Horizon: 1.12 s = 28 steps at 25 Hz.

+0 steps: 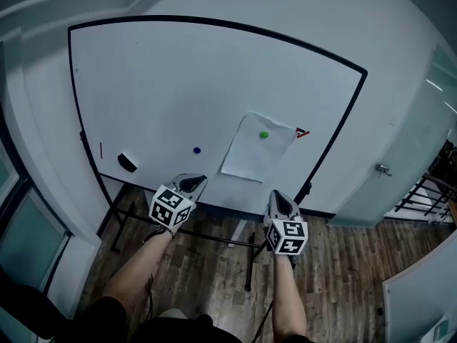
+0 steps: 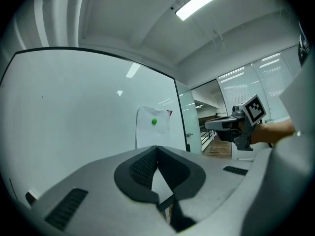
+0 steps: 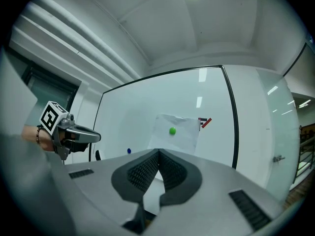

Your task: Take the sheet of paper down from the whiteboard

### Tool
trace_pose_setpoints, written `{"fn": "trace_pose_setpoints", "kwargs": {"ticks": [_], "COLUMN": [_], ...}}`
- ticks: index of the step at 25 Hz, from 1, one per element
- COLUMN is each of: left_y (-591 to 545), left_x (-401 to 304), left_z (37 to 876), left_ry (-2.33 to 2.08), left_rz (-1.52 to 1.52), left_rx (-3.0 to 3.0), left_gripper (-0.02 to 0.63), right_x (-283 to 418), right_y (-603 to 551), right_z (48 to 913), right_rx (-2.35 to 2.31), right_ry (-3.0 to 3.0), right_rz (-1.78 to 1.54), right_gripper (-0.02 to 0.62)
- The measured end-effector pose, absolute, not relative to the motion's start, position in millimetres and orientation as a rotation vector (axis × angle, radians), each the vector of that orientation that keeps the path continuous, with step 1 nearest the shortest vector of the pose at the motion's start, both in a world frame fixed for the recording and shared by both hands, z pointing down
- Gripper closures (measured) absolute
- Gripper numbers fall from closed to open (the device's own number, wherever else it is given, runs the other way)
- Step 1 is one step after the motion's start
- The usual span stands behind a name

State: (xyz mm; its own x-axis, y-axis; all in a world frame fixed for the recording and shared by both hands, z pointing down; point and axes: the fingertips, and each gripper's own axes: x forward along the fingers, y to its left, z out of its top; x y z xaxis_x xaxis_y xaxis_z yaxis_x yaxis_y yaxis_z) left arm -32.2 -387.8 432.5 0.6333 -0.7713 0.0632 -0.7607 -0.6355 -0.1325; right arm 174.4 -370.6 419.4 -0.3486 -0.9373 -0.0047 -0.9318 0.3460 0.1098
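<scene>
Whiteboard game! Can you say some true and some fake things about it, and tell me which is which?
1. A green magnet sits on the paper on the whiteboard. True.
2. The blue magnet sits on the paper. False: it is on the bare board, left of the paper.
3. The right gripper is pinching the paper. False: it is shut on nothing and not touching the paper.
4. The left gripper is shut. True.
</scene>
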Motion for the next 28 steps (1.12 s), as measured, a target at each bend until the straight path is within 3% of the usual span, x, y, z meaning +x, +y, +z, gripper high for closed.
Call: {"fn": "trace_pose_setpoints", "kwargs": {"ticks": [24,28], "left_y": [-560,-574], "left_x": [10,23], "left_z": [457,462], "left_ry": [1.05,0.996], "left_rz": [-0.249,-0.229], "left_rx": [-2.917,-2.969], "left_gripper": [0.583,0.485], "right_x": [171,172], "right_y": [-508,-517], "right_z": [413,409], "right_rx": [1.884,1.905], "right_ry": [-2.44,-2.429], "right_rz": [-0.108,-0.125], "right_gripper": [0.572,0.572]}}
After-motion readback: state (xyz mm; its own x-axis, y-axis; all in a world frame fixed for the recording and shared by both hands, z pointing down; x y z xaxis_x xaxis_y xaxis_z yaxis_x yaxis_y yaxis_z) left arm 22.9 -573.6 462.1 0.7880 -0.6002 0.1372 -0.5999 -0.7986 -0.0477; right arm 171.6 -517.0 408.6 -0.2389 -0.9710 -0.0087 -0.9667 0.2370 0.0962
